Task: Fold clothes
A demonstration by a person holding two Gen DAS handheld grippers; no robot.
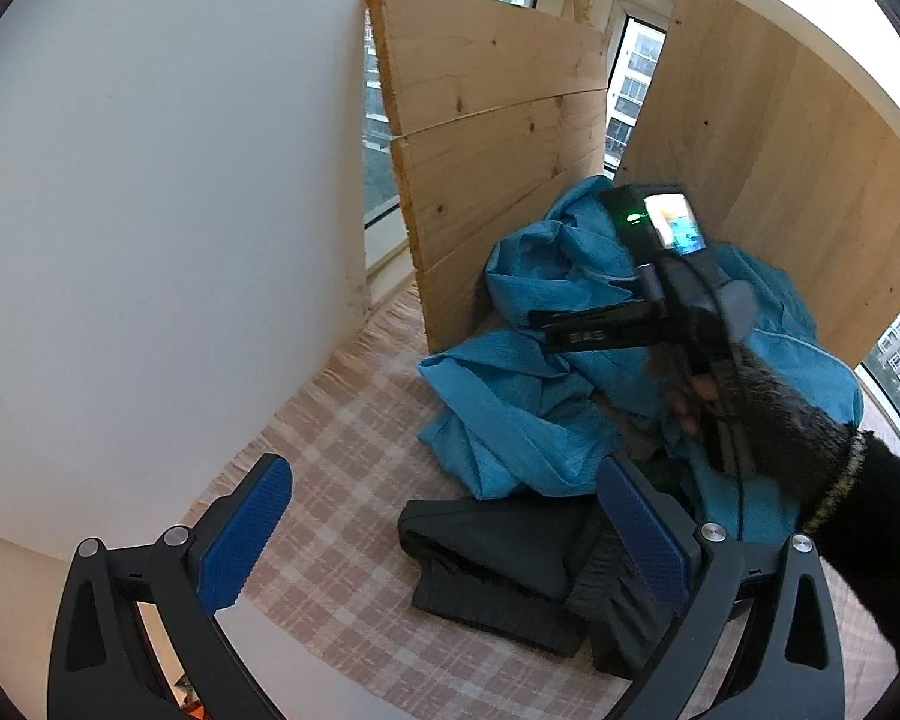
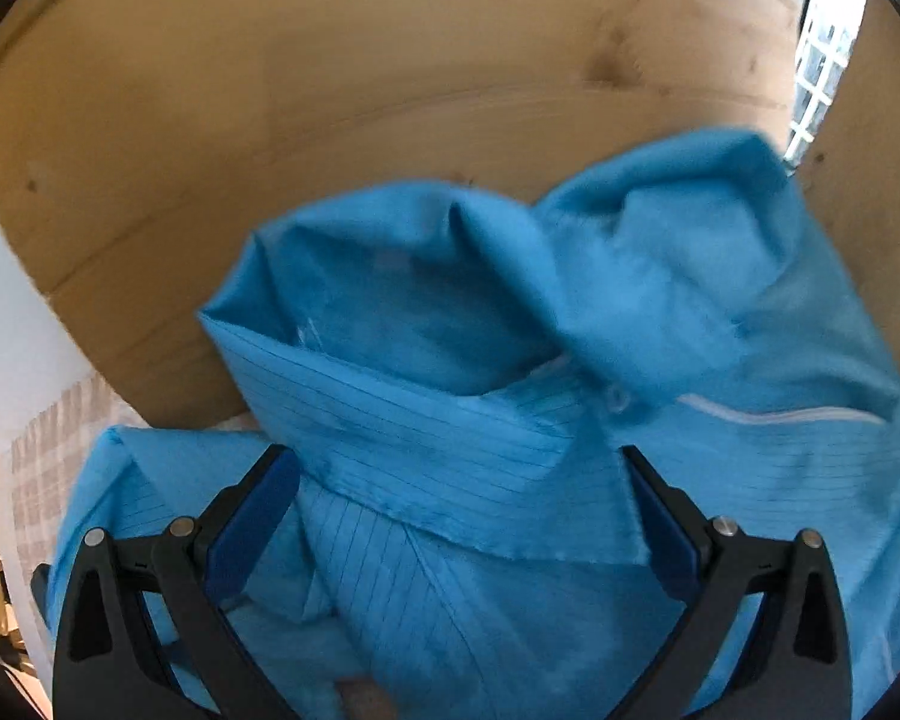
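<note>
A crumpled blue garment lies in a heap on the checked cloth. In front of it sits a folded dark garment. My left gripper hovers open above the dark garment's near-left part, with nothing between its blue pads. In the left wrist view, a hand in a dark fuzzy sleeve holds the right gripper's body over the blue heap. My right gripper is wide open close above the blue garment, and a striped collar-like fold lies between its fingers, unclamped. This view is blurred.
Two upright wooden boards stand behind the heap, and the blue garment leans against them. A white wall borders the checked cloth on the left. Windows show between the boards.
</note>
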